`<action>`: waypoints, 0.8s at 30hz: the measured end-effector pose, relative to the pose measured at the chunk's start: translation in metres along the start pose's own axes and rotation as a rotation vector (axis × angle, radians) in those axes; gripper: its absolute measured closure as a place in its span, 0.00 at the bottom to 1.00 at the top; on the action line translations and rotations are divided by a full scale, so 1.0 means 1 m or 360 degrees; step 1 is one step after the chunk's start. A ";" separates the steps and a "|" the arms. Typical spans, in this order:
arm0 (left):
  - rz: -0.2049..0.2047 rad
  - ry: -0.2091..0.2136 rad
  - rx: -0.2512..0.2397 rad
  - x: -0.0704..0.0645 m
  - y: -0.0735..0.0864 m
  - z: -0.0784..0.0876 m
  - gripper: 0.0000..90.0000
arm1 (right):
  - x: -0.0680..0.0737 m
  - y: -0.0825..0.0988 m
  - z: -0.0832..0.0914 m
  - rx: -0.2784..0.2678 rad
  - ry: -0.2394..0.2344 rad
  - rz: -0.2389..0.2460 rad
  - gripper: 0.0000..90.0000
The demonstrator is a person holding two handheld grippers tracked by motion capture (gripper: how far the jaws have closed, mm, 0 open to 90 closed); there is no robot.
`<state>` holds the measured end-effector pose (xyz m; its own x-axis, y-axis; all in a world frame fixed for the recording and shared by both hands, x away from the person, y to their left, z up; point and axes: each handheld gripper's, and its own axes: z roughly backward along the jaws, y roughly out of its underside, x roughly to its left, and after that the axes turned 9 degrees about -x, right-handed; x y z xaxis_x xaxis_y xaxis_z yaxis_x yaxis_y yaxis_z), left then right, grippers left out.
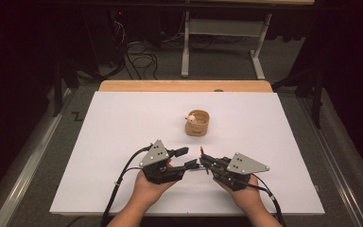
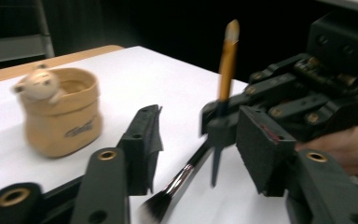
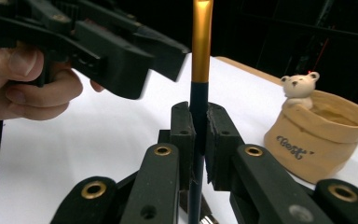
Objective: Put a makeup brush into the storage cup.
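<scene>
Left gripper [image 1: 187, 157] near front of white surface [image 1: 123, 123], jaws spread beside makeup brush [image 2: 204, 142], not pinching. Brush upright between both grippers. Right gripper [image 3: 199, 133] jaws pressed on brush handle. Tan pot [image 1: 197, 123] with bear figure behind.

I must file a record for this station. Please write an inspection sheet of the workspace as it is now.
Surface: white board on a wooden table.
Job's things: makeup brush upright, bristles low; tan pot with a small bear figure on its rim.
Clutter: nothing seen.
Grippers: right gripper clamped on the brush handle; left gripper open around the brush, not pressing it.
Cables: gripper cables trail toward the person.
Surroundings: dark floor with loose wires, grey stand.
</scene>
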<state>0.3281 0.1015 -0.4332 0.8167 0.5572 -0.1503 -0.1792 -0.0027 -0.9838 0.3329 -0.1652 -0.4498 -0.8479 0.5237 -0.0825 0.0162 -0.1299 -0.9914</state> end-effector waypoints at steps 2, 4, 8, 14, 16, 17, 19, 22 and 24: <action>-0.0006 -0.0044 0.0010 0.005 0.002 0.007 0.49 | -0.003 -0.001 0.002 -0.0017 0.0008 -0.0016 0.94; 0.0004 -0.0088 0.0014 0.011 0.005 0.015 0.44 | -0.006 -0.002 0.004 -0.0033 0.0019 -0.0037 0.94; 0.0023 -0.0148 0.0020 0.021 0.010 0.032 0.40 | -0.011 -0.004 0.008 -0.0041 0.0044 -0.0039 0.94; 0.0041 -0.0257 0.0035 0.036 0.016 0.054 0.31 | -0.020 -0.008 0.015 -0.0060 0.0099 -0.0060 0.94; 0.0053 -0.0287 0.0046 0.040 0.018 0.061 0.26 | -0.025 -0.010 0.017 -0.0076 0.0102 -0.0063 0.94; 0.0052 -0.0300 0.0047 0.041 0.019 0.064 0.25 | -0.027 -0.011 0.018 -0.0088 0.0111 -0.0064 0.94; 0.0054 -0.0324 0.0051 0.045 0.020 0.071 0.22 | -0.032 -0.014 0.019 -0.0099 0.0125 -0.0076 0.94; 0.0063 -0.0365 0.0061 0.050 0.023 0.082 0.18 | -0.038 -0.016 0.019 -0.0103 0.0164 -0.0083 0.94; 0.0066 -0.0395 0.0070 0.053 0.025 0.088 0.16 | -0.042 -0.016 0.017 -0.0106 0.0173 -0.0102 0.94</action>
<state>0.3188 0.2046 -0.4572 0.6496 0.7440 -0.1566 -0.2378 0.0033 -0.9713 0.3594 -0.1997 -0.4289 -0.7860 0.6177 -0.0257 0.0019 -0.0392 -0.9992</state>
